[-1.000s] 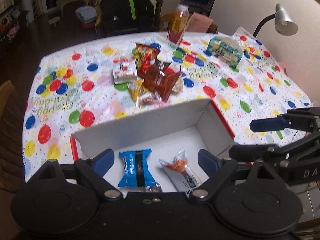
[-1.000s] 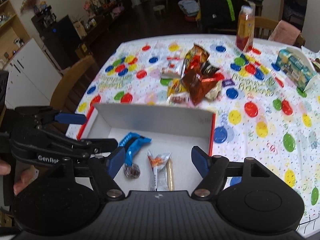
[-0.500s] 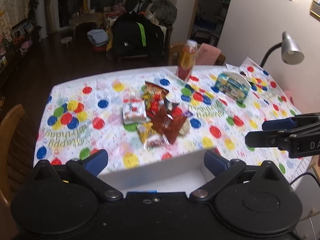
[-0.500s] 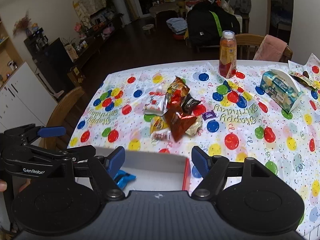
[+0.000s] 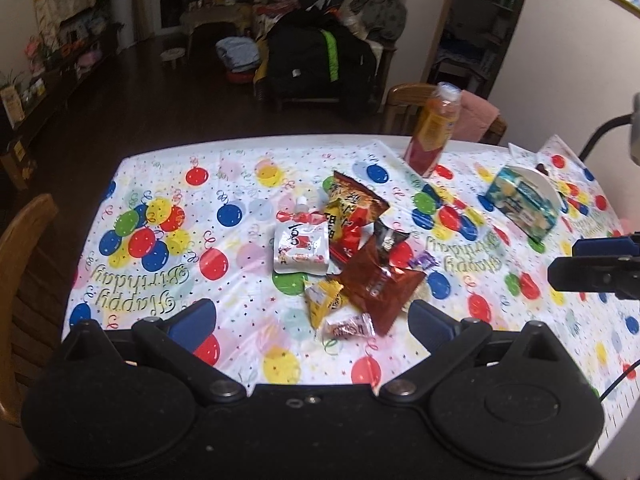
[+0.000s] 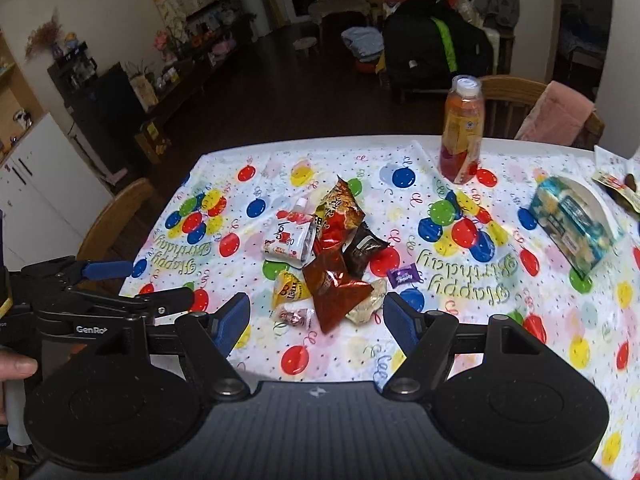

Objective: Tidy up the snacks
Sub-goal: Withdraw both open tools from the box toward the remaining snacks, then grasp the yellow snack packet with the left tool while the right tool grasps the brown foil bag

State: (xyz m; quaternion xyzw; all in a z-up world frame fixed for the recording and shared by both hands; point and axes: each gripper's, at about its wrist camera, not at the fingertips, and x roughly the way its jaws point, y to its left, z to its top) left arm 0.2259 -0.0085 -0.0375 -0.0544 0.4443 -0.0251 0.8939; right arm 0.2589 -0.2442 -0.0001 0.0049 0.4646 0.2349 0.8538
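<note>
We held a two-finger gripper in each hand above the near edge of a table covered with a balloon-print tablecloth (image 5: pixel 160 248) reading "Happy Birthday". Our left gripper (image 5: pixel 310 320) had its blue-padded fingers spread wide with nothing between them, and our right gripper (image 6: pixel 316 316) was spread just as wide and equally empty. From the right wrist view we saw the left gripper off to the left side, with a thumb (image 6: pixel 18 366) resting by its handle. The snacks lay in a loose pile near the middle of the table, ahead of both grippers. In that pile we saw a white pouch with a red cap (image 5: pixel 302 248), a red and yellow chip bag (image 5: pixel 352 214) just beside it, a dark brown packet (image 6: pixel 362 250), a shiny reddish-brown bag (image 5: pixel 376 280) overlapping its neighbours, a small yellow bag (image 5: pixel 324 302), and a small pink wrapped sweet (image 5: pixel 348 326) nearest to us. A purple wrapped candy (image 6: pixel 405 274) lay a little apart to the right of the pile. Farther back stood an orange drink bottle (image 6: pixel 460 132) upright near the far edge, and a blue-green tissue box (image 6: pixel 574 226) sat well to the right. A wooden chair (image 5: pixel 24 264) stood at the table's left side.
</note>
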